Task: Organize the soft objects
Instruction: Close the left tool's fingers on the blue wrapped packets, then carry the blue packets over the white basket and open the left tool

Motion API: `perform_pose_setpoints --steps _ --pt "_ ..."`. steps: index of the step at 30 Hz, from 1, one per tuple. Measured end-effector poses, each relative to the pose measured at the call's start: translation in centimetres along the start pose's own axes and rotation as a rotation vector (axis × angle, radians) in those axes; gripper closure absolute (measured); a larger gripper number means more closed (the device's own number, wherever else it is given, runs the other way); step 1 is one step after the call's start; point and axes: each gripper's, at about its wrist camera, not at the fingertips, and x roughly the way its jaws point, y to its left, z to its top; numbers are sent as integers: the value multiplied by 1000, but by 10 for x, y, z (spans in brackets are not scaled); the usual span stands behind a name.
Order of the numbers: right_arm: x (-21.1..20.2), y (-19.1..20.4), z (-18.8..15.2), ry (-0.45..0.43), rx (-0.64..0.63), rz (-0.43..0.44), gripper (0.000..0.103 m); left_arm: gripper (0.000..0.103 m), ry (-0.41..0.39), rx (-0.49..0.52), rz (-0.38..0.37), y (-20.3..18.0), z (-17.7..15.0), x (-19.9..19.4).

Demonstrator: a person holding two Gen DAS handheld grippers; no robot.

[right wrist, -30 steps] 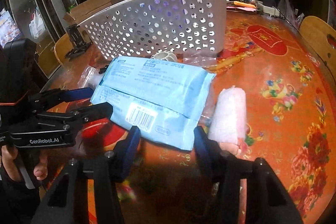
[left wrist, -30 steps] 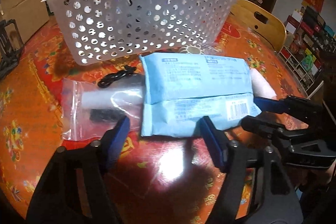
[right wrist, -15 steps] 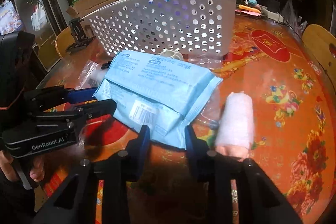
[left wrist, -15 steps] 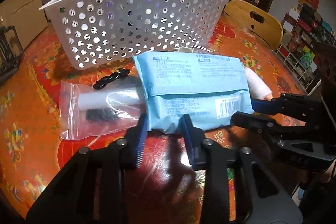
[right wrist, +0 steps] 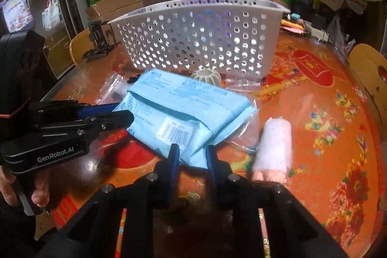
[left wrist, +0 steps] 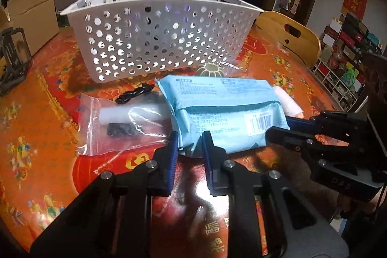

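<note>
A light blue soft pack [left wrist: 217,98] lies on the red patterned table [left wrist: 48,93] in front of a white perforated basket [left wrist: 157,40]. My left gripper [left wrist: 189,144] has the pack's near left corner between its blue pads, and its jaws are closing on it. In the right wrist view my right gripper [right wrist: 192,154] pinches the near edge of the blue pack [right wrist: 188,108], jaws closing too, and the wrapper bunches up there. The right gripper [left wrist: 278,125] shows at the pack's right end. The left gripper [right wrist: 121,113] shows at its left end.
A clear zip bag [left wrist: 121,122] with a white roll lies left of the pack, beside a black cable [left wrist: 133,94]. A pink-white rolled cloth [right wrist: 273,144] lies to the right. A ribbed white object [right wrist: 206,76] sits by the basket [right wrist: 193,40]. A wooden chair [left wrist: 290,38] stands beyond.
Both pairs of jaws have narrowed from wide apart onto the blue pack's near edge. The pack's front has bunched up and lifted slightly, and the left gripper has risen a little.
</note>
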Motion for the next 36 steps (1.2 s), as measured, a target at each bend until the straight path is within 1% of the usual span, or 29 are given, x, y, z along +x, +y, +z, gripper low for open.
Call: perform_pose_setpoints --steps 12,19,24,32,36 --pt "-23 13 11 -58 -39 -1 88 86 -60 -1 -8 -3 2 -39" --pt "-30 21 20 -74 -68 0 90 86 -85 -22 -8 2 8 -53" --pt "-40 26 31 -99 -88 -3 90 86 -117 -30 -6 4 15 -68" --pt "-66 38 57 -159 -133 -15 91 86 -201 -31 1 3 40 -108" --pt "-84 47 78 -204 -170 -33 91 86 -247 -22 8 2 62 -128"
